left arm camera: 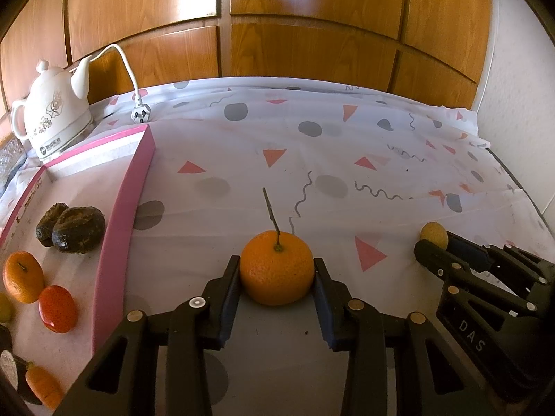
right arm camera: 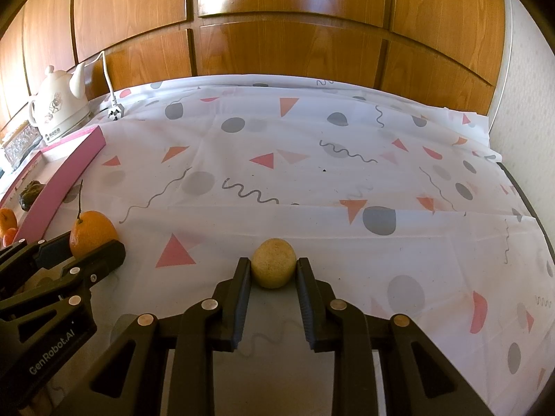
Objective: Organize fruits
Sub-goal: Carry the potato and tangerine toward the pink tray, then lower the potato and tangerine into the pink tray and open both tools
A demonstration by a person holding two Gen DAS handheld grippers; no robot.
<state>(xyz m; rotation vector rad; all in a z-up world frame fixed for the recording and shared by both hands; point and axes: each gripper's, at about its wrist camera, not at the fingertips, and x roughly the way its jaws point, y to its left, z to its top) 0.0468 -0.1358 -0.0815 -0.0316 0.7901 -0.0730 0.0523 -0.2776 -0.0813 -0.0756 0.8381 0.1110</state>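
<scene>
In the left wrist view the left gripper (left arm camera: 277,277) sits at lower centre, its two pads pressed against either side of an orange tangerine (left arm camera: 276,272) with a thin upright stem; the fruit rests on the patterned tablecloth (left arm camera: 312,159); at the right edge the right gripper (left arm camera: 432,242) appears, closed narrowly on a small yellowish fruit (left arm camera: 434,234). In the right wrist view that small fruit sits at lower centre, pinched between the right gripper's pads on the cloth, and the tangerine shows at the left edge. The pink-rimmed tray (left arm camera: 121,228) fills the left of the left wrist view; inside it lie two dark wrinkled fruits (left arm camera: 71,230), another tangerine (left arm camera: 22,276), a red-orange fruit (left arm camera: 57,308) and a carrot (left arm camera: 43,386) at the bottom left corner. A white kettle (left arm camera: 55,111) stands at upper left, beyond the tray.
</scene>
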